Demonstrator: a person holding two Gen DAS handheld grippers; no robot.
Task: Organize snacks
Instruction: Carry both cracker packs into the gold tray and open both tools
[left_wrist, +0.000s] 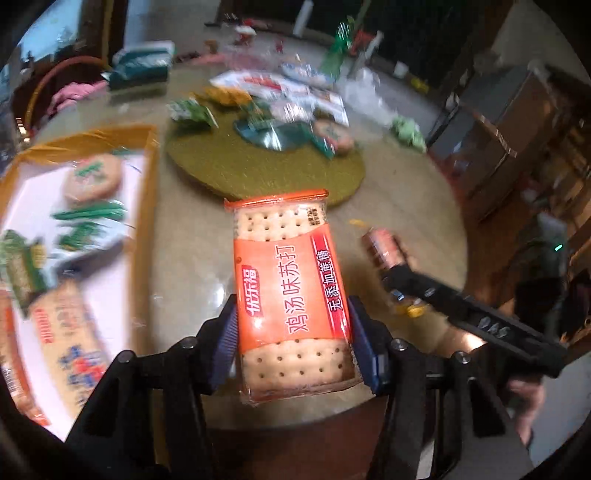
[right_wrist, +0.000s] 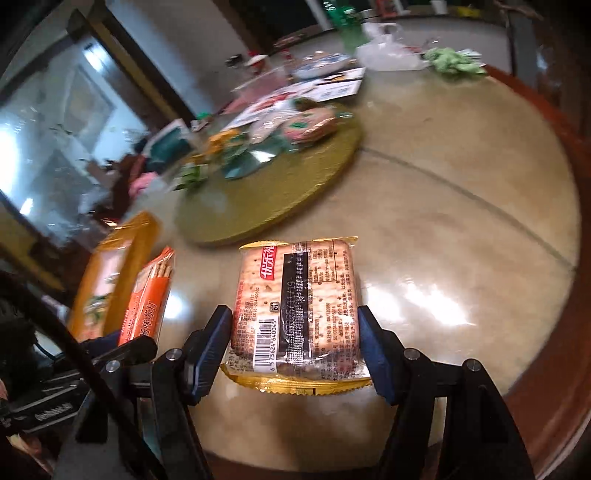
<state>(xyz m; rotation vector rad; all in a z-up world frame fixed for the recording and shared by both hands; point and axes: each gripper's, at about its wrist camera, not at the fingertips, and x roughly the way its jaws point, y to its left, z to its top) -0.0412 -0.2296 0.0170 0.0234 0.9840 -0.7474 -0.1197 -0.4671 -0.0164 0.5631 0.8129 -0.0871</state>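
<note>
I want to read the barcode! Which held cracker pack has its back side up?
The yellow-edged cracker pack in the right gripper: its barcode and small print face up. The orange cracker pack in the left gripper shows its front with big lettering.

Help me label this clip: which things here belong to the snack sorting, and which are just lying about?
Job:
orange cracker pack, left gripper
yellow cracker pack, right gripper
orange box
snack pile

Lying about:
green cloth
plastic bag
</note>
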